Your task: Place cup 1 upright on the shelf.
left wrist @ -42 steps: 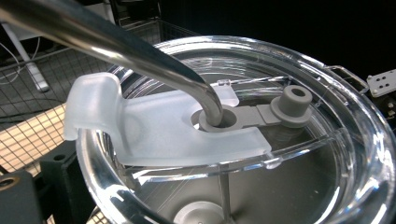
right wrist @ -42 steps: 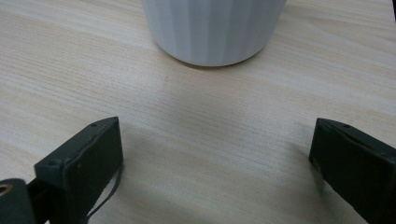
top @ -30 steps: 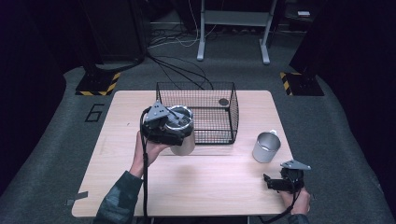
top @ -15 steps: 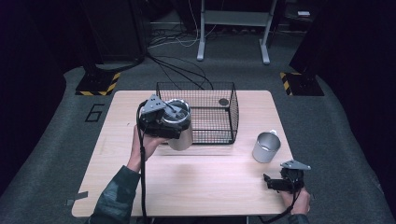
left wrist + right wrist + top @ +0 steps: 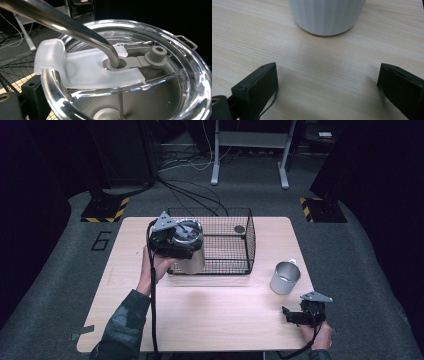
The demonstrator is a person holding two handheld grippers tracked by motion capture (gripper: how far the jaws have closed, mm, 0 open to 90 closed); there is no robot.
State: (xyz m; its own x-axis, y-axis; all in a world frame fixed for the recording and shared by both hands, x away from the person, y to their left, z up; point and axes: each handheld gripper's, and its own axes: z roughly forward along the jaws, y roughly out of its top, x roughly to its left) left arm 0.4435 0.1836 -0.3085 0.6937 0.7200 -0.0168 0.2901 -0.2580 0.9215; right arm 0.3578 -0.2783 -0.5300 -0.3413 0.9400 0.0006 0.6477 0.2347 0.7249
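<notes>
Steel lidded tumbler point(image 5: 189, 247) clamped in left gripper point(image 5: 172, 240) at black wire basket point(image 5: 227, 242) front-left rim, right gripper point(image 5: 294, 316) held open near metal cup point(image 5: 285, 277), bare wooden table point(image 5: 215, 315) between.

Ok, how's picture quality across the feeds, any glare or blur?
High view: table evenly lit, surroundings dark, slightly soft. Left gripper view: bright reflections on the clear lid and metal straw, which blurs toward the corner. Right gripper view: jaws sharp, the cup ahead soft with a faint shadow.

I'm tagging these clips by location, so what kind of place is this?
Probably a lab or recording studio, not a home: a bare wooden table on grey carpet, hazard-striped stand bases, loose floor cables, dark surroundings.
</notes>
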